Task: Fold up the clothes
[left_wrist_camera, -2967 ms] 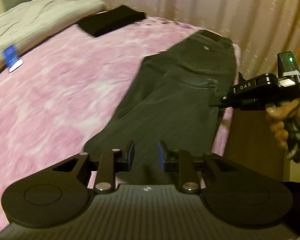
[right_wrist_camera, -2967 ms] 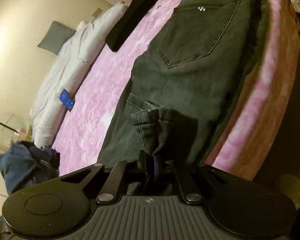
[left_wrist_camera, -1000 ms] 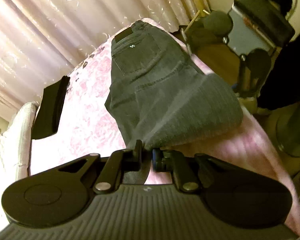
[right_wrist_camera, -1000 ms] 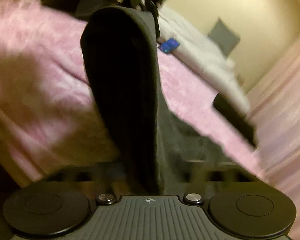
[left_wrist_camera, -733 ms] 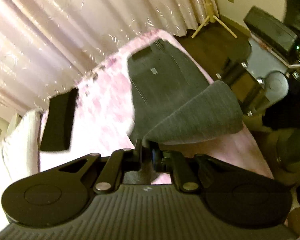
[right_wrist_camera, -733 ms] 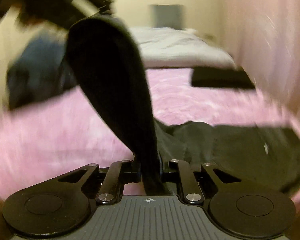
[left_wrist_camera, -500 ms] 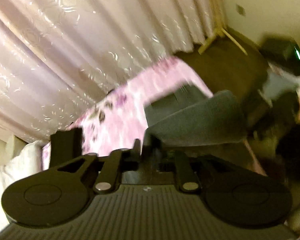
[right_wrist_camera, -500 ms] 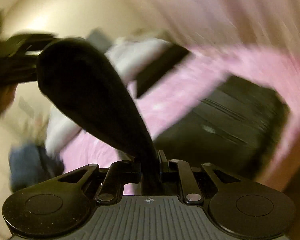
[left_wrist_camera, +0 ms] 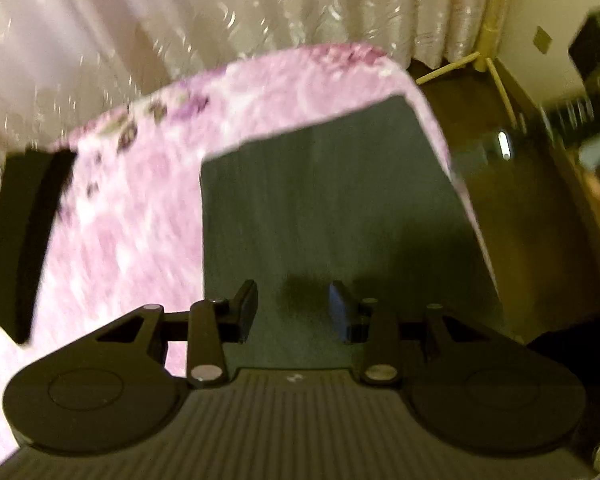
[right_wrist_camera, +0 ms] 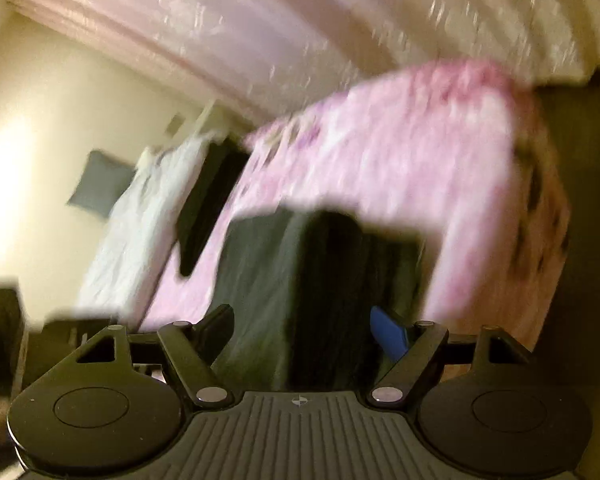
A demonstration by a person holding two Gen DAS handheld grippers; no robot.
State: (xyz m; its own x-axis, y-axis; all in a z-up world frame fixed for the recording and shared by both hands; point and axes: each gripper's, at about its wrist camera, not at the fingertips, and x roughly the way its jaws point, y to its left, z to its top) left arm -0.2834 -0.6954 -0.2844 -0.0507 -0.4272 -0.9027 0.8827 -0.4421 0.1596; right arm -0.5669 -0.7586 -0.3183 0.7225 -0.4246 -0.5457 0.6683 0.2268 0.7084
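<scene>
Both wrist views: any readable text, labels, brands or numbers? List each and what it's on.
None readable.
Left gripper housing: small pale mark, no letters to make out.
Right gripper housing: small round crosshair symbol, no letters.
Jeans, pink bedspread, curtain: motion-blurred, no text visible.

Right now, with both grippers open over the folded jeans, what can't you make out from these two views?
- Near edge of the jeans: hidden under the left gripper body, left wrist view.
- Fold alignment and layers: right wrist view is motion-blurred; jeans read only as a dark block before the right gripper.
- Dark folded garment: cut off by the left edge, left wrist view.
- Bedspread pattern: blurred.
</scene>
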